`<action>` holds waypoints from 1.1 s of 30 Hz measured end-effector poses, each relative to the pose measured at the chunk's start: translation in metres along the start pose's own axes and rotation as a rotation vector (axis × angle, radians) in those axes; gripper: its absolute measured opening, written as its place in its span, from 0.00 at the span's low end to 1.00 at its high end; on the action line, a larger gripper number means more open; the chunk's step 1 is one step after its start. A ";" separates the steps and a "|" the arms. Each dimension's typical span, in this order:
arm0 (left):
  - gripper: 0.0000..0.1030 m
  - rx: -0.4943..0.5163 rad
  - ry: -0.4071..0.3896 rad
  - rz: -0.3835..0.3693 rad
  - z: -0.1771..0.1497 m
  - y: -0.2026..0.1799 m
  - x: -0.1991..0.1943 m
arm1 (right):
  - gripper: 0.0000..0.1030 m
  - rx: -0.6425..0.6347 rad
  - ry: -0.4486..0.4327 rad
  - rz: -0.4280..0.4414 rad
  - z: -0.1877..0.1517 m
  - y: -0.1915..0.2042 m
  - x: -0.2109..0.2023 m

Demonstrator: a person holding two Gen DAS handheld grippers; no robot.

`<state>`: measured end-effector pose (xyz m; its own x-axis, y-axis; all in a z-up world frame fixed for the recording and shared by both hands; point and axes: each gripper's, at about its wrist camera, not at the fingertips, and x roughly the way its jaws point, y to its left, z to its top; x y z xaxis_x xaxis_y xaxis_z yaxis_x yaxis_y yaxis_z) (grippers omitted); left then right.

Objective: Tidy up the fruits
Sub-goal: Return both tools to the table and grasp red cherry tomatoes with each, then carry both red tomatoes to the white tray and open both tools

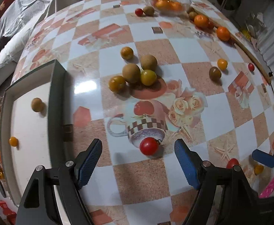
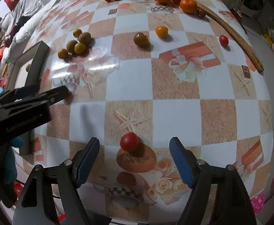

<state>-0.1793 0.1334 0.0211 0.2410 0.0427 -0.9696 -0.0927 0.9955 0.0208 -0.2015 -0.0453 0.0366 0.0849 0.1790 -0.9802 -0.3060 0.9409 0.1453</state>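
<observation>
Both grippers wide, each lined up on a red tomato: left gripper point(image 1: 137, 161) on tomato point(image 1: 149, 146), right gripper point(image 2: 134, 159) on second tomato point(image 2: 129, 141), likely for tray point(image 1: 57, 101).

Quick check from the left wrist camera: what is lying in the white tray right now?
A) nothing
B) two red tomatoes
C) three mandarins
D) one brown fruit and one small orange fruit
D: the white tray holds one brown fruit and one small orange fruit, lying apart.
</observation>
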 end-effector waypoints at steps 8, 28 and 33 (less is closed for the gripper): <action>0.78 0.003 0.027 0.029 0.001 -0.007 0.012 | 0.78 -0.038 0.005 -0.033 -0.006 0.006 0.011; 0.21 -0.034 0.048 -0.124 -0.008 -0.015 0.004 | 0.23 -0.026 0.000 0.007 -0.005 -0.002 0.009; 0.21 -0.075 0.041 -0.148 -0.011 0.003 -0.008 | 0.23 0.040 -0.013 0.055 0.002 -0.019 -0.001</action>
<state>-0.1924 0.1354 0.0257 0.2183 -0.1092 -0.9698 -0.1312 0.9814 -0.1400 -0.1937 -0.0623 0.0354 0.0814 0.2339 -0.9688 -0.2721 0.9404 0.2042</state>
